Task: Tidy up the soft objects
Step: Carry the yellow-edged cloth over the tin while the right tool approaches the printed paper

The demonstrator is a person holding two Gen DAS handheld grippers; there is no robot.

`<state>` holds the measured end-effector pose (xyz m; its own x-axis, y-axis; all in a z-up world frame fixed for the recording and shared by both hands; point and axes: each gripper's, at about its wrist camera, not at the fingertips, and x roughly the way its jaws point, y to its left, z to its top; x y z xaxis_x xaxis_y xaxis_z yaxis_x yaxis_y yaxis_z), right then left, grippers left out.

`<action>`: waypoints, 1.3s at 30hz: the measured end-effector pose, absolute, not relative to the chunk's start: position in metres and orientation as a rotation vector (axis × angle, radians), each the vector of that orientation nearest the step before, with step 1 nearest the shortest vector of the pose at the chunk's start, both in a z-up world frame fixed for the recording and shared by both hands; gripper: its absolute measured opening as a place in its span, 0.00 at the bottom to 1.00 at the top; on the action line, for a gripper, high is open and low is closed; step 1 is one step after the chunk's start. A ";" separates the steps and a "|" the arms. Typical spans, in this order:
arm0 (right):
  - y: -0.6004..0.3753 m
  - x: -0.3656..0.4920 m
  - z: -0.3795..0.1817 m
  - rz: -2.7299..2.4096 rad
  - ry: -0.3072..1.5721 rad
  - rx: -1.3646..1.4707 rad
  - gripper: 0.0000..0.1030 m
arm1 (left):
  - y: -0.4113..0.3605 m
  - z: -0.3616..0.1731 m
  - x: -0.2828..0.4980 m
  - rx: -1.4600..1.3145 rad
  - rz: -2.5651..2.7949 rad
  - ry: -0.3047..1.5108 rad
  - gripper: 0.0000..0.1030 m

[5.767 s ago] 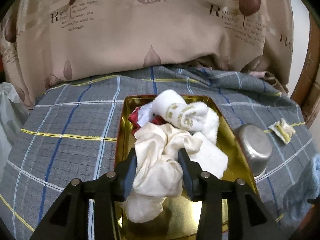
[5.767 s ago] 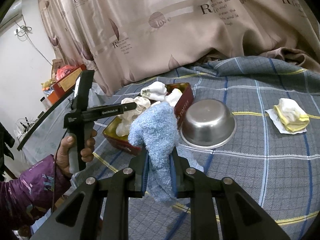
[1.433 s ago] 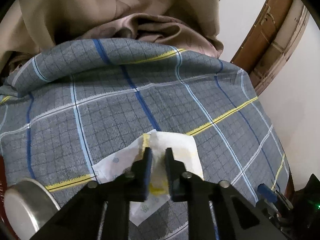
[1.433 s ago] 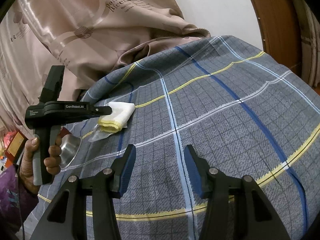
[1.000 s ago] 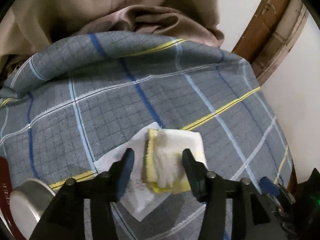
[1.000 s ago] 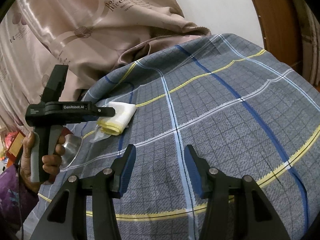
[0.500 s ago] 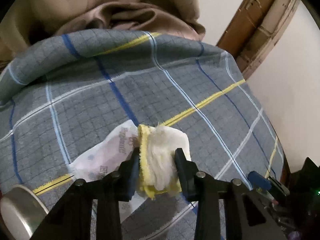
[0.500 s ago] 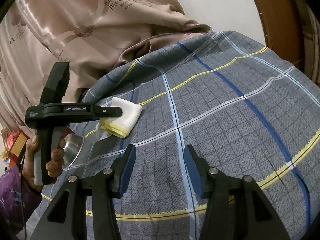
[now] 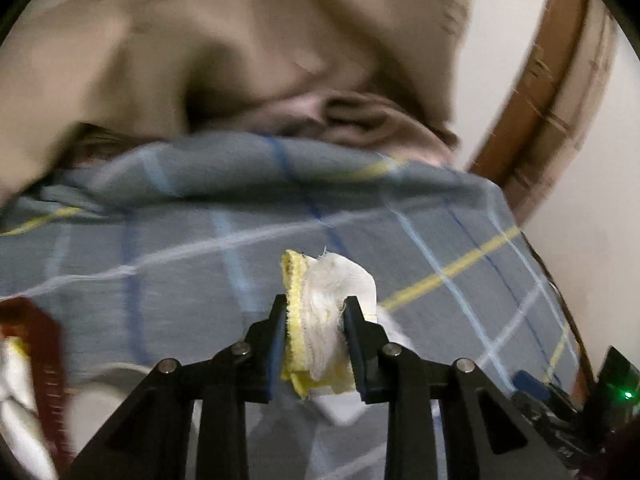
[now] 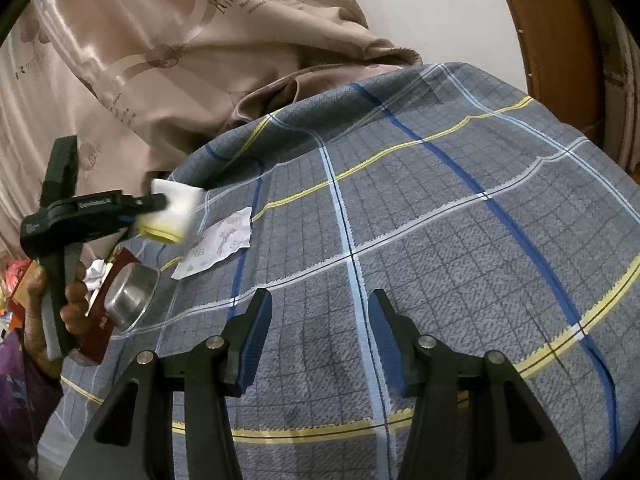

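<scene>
My left gripper (image 9: 316, 312) is shut on a folded white and yellow cloth (image 9: 320, 304) and holds it in the air above the checked grey bedsheet (image 9: 180, 264). The same cloth (image 10: 174, 216) and left gripper (image 10: 160, 202) show at the left of the right wrist view, lifted off the sheet. A printed white wrapper (image 10: 220, 246) lies flat on the sheet below the cloth. My right gripper (image 10: 318, 312) is open and empty, low over the bedsheet (image 10: 440, 240). The red tin (image 10: 100, 320) with cloths in it (image 9: 16, 400) is at the far left.
A steel bowl (image 10: 130, 296) lies upside down beside the red tin. A beige printed curtain (image 10: 160, 40) hangs behind the bed. A brown wooden frame (image 10: 560, 40) and white wall stand at the right. The sheet drops off at its right edge.
My left gripper has closed on the white and yellow cloth and lifted it off the wrapper, swinging left toward the tin. The wrapper stays on the sheet. The right gripper has barely moved.
</scene>
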<state>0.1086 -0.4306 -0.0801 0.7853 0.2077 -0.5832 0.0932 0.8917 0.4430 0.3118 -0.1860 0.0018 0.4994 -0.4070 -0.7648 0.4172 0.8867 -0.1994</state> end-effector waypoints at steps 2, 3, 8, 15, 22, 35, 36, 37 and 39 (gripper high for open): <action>-0.431 0.109 -0.080 0.058 0.673 0.474 0.47 | -0.156 0.006 0.320 -0.033 -0.443 0.915 0.27; -0.431 0.109 -0.080 0.058 0.677 0.472 0.47 | -0.140 0.008 0.325 -0.054 -0.403 0.910 0.27; -0.429 0.110 -0.081 0.047 0.688 0.461 0.47 | -0.072 0.012 0.337 -0.123 -0.247 0.888 0.27; -0.426 0.114 -0.081 0.022 0.717 0.443 0.46 | -0.010 0.017 0.323 -0.136 -0.139 0.849 0.27; -0.418 0.117 -0.079 -0.007 0.749 0.391 0.47 | 0.024 0.025 0.274 -0.132 -0.105 0.805 0.27; -0.336 0.161 -0.034 0.213 0.713 0.270 0.61 | 0.054 0.039 0.192 -0.268 -0.150 0.775 0.27; -0.328 0.167 -0.032 0.231 0.712 0.245 0.62 | 0.055 0.040 0.188 -0.282 -0.155 0.774 0.27; -0.319 0.174 -0.030 0.245 0.715 0.221 0.62 | 0.056 0.041 0.183 -0.297 -0.158 0.773 0.27; -0.309 0.187 -0.031 0.264 0.736 0.198 0.62 | 0.058 0.044 0.171 -0.325 -0.166 0.770 0.27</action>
<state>0.1875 -0.3090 -0.0309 0.7105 0.3053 -0.6340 -0.1675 0.9484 0.2691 0.1713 0.0577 0.0437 0.7082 -0.2639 -0.6548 0.0286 0.9374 -0.3470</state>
